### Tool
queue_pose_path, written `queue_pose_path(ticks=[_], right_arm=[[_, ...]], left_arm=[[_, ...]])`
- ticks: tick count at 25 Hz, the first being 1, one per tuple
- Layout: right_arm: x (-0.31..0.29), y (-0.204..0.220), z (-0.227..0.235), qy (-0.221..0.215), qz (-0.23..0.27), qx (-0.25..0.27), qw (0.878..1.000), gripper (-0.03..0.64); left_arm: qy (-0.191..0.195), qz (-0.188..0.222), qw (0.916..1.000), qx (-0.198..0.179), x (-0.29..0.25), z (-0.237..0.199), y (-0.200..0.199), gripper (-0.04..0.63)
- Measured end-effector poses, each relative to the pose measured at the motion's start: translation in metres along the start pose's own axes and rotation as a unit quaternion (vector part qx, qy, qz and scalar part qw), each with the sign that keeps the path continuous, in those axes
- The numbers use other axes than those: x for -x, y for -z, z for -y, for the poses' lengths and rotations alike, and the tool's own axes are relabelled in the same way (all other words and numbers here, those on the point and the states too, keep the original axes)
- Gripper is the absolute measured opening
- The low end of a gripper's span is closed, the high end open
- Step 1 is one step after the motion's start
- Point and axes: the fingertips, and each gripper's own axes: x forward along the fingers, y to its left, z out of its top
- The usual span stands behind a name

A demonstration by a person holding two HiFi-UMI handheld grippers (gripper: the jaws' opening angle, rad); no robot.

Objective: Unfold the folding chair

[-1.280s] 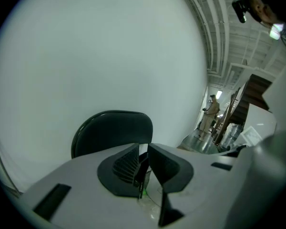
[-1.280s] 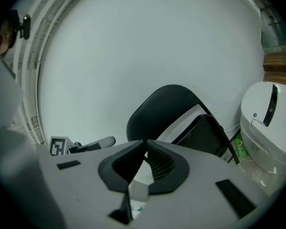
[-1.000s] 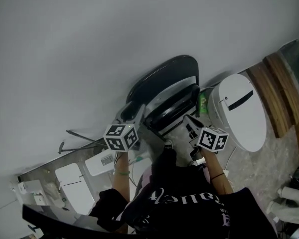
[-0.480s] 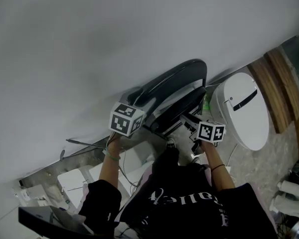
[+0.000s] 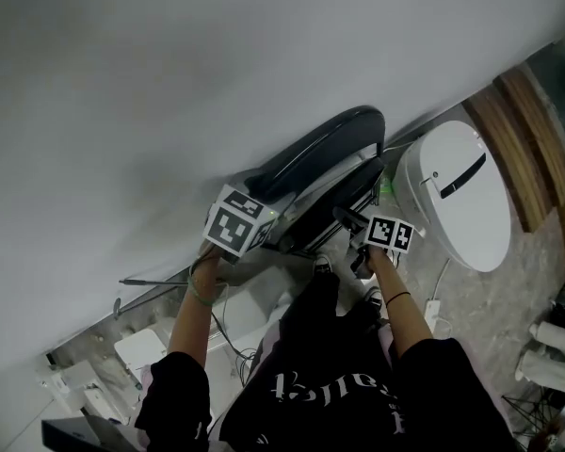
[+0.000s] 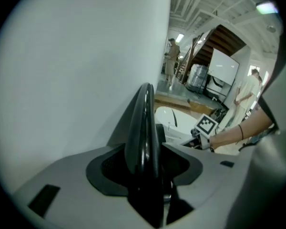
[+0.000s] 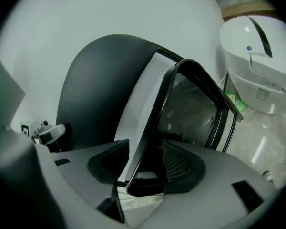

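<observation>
Pale grey wall (image 5: 169,83) backs the black folding chair (image 5: 313,154), folded nearly flat against it. Left tool (image 6: 145,168) and right tool (image 7: 143,168), jaws just opened wide, straddle its glossy backrest edge (image 6: 142,123) and seat frame (image 7: 148,128).

In the head view the lower frame of the folding chair (image 5: 315,153) vanishes behind the left gripper (image 5: 268,219), the right gripper (image 5: 350,222) and the person's dark shirt (image 5: 330,384) — and the distant figures (image 6: 171,56) in the left gripper view are too small to read.
</observation>
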Motion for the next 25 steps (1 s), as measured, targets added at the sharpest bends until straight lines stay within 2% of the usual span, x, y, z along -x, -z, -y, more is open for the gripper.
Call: queue_pose_path(ticks=[2, 4, 6, 10, 11, 12, 13, 17, 18, 22, 25], right_arm=[[-0.009, -0.007, 0.003, -0.002, 0.01, -0.015, 1.0, 0.202], [-0.018, -0.014, 0.004, -0.005, 0.017, -0.022, 1.0, 0.201], [-0.028, -0.02, 0.003, -0.005, 0.022, -0.022, 1.0, 0.201], [-0.041, -0.021, 0.007, 0.006, 0.016, -0.031, 0.999, 0.196], [-0.043, -0.02, 0.009, 0.015, 0.01, -0.033, 0.999, 0.182], [-0.045, -0.019, 0.011, 0.024, 0.004, -0.033, 0.999, 0.133], [-0.046, -0.02, 0.012, 0.027, 0.001, -0.033, 0.999, 0.124], [-0.044, -0.021, 0.01, -0.005, 0.02, -0.064, 0.998, 0.095], [-0.043, -0.022, 0.01, -0.012, 0.028, -0.078, 0.997, 0.087], [-0.035, -0.018, 0.011, -0.036, 0.043, -0.109, 0.992, 0.067], [-0.018, -0.01, 0.013, -0.04, 0.039, -0.115, 0.992, 0.067]], left_arm=[[0.005, -0.03, 0.9995, -0.013, -0.005, 0.003, 0.005, 0.215], [0.007, -0.043, 0.999, -0.012, -0.007, 0.003, 0.008, 0.213], [0.001, -0.059, 0.9983, -0.007, -0.01, 0.0, 0.011, 0.212], [-0.014, -0.086, 0.996, -0.022, -0.014, -0.004, 0.018, 0.178], [-0.009, -0.092, 0.9956, -0.018, -0.013, -0.002, 0.019, 0.174], [-0.002, -0.1, 0.9949, -0.014, -0.012, 0.0, 0.02, 0.169], [0.004, -0.111, 0.9937, -0.014, -0.013, 0.001, 0.023, 0.165], [0.007, -0.164, 0.986, -0.03, -0.02, -0.004, 0.036, 0.151], [0.014, -0.165, 0.9858, -0.025, -0.02, -0.003, 0.036, 0.142], [0.083, -0.152, 0.9847, -0.02, -0.016, 0.019, 0.038, 0.066], [0.082, -0.143, 0.9857, -0.036, -0.008, 0.039, 0.035, 0.06]])
